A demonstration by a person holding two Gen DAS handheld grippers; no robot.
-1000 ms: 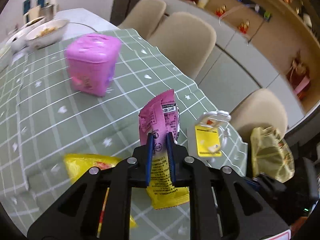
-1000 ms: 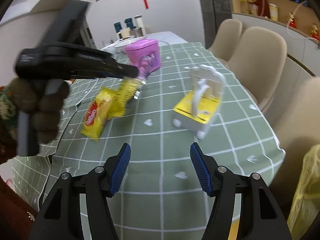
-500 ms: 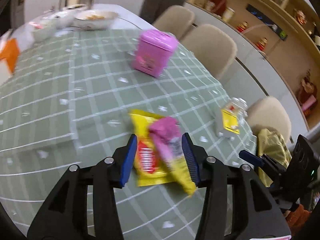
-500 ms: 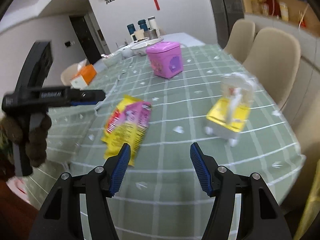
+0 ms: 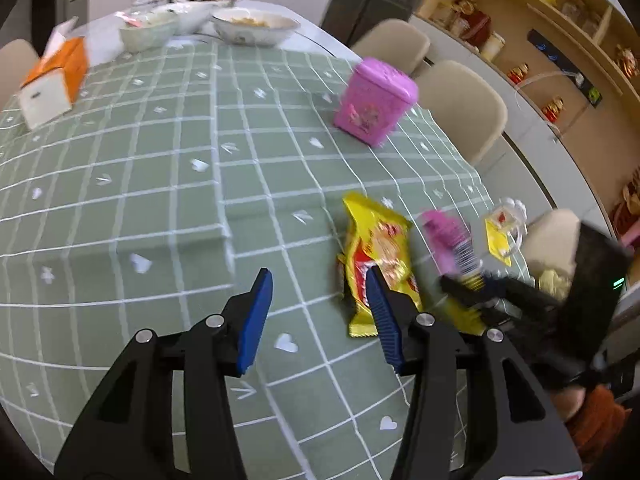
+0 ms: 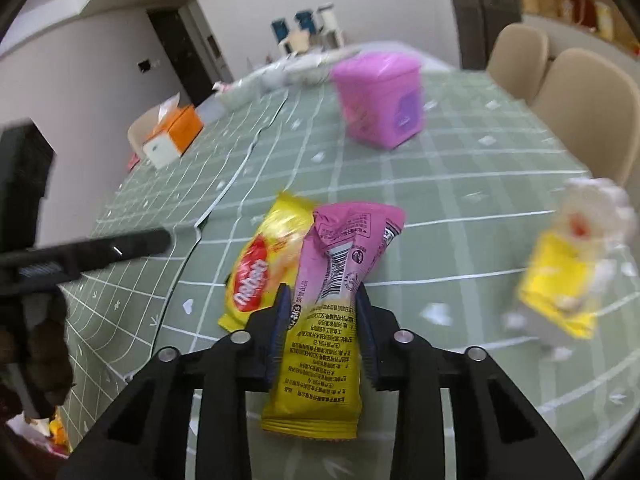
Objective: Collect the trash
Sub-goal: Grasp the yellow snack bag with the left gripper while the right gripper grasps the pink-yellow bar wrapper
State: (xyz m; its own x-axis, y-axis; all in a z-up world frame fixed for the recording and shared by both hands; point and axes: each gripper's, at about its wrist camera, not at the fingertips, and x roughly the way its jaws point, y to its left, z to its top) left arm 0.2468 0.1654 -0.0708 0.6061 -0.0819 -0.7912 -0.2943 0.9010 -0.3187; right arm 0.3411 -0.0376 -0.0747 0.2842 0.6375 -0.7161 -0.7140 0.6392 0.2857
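Right wrist view: our right gripper point(image 6: 322, 312) is closing its jaws around the pink-and-yellow wrapper point(image 6: 332, 280), beside the yellow snack bag point(image 6: 264, 264) near the table's point(image 5: 160, 168) front edge. Our left gripper point(image 5: 316, 312) hangs empty, jaws apart.

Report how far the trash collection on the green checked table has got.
Nothing looks binned yet. In hand: the right hand-held gripper has its jaws closing around the pink-and-yellow snack wrapper; the left hand-held gripper is open and empty. Left: the yellow snack packet with the red logo lies flat on the green checked tablecloth.
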